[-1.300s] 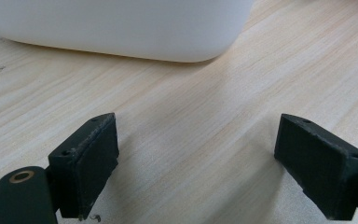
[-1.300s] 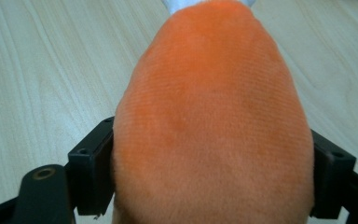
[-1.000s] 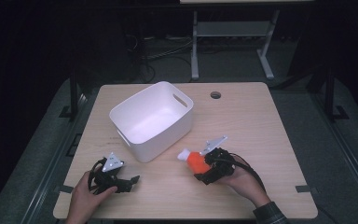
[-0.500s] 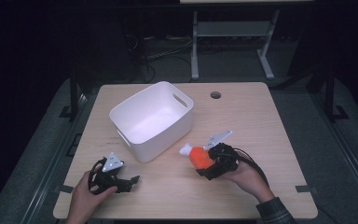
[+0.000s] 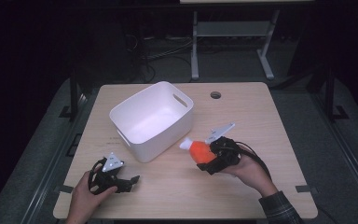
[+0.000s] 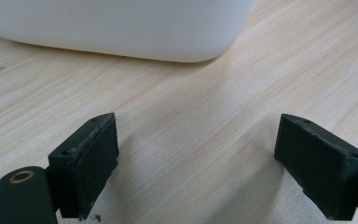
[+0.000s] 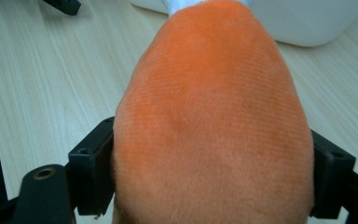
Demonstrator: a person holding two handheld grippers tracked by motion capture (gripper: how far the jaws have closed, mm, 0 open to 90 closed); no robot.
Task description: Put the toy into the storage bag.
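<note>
An orange plush toy (image 5: 198, 151) with a white tip is held just above the table, right of the white bin (image 5: 154, 119). My right gripper (image 5: 205, 156) is shut on it; in the right gripper view the orange plush toy (image 7: 214, 126) bulges between both jaws, its white tip pointing at the bin (image 7: 307, 18). My left gripper (image 5: 129, 181) rests low on the table near the front left, open, with nothing between its fingers (image 6: 86, 158). The bin's rounded lower corner (image 6: 121, 28) lies just ahead of it.
The wooden table (image 5: 261, 121) has a round cable hole (image 5: 215, 94) at the back. A metal stand (image 5: 233, 42) and cables sit on the dark floor behind. The bin looks empty inside.
My right gripper has lifted the orange toy slightly and carried it a little toward the bin. The left gripper has stayed where it was.
</note>
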